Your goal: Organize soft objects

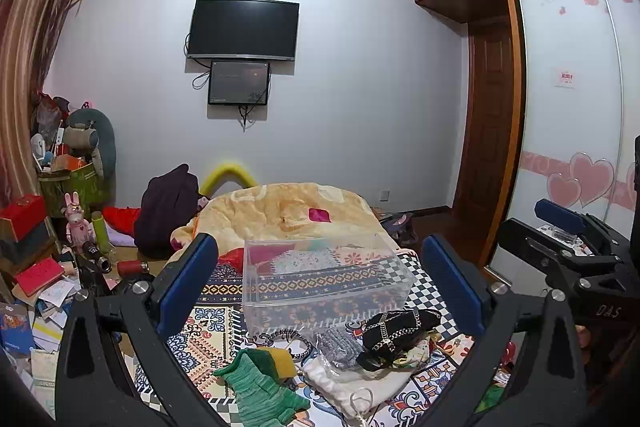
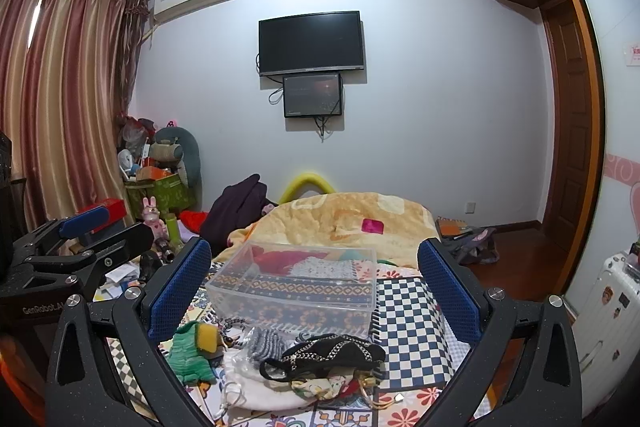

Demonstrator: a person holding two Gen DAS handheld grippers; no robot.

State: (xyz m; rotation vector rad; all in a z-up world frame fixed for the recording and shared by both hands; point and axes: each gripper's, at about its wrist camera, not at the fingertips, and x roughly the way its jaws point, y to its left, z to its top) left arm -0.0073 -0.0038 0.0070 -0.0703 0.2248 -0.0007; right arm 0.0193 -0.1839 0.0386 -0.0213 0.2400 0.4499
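A clear plastic box [image 1: 324, 279] [image 2: 294, 291] stands empty on the patterned bed cover. In front of it lies a pile of soft items: a green knitted piece [image 1: 260, 383] [image 2: 188, 351] with a yellow sponge [image 1: 282, 361] [image 2: 208, 337], a grey knit in a clear bag [image 1: 340, 347] [image 2: 266, 341], a black hat with a chain [image 1: 396, 333] [image 2: 324, 353], and a white drawstring bag [image 1: 352, 385] [image 2: 256, 383]. My left gripper [image 1: 320, 283] is open above the pile. My right gripper [image 2: 316, 287] is open too, beside the left gripper [image 2: 80, 239].
An orange blanket [image 1: 288, 211] [image 2: 348, 219] is bunched at the bed's far end. Books, boxes and toys clutter the floor at left [image 1: 48, 267]. A wardrobe with sliding doors [image 1: 568, 107] and a white suitcase [image 2: 608, 307] stand at right.
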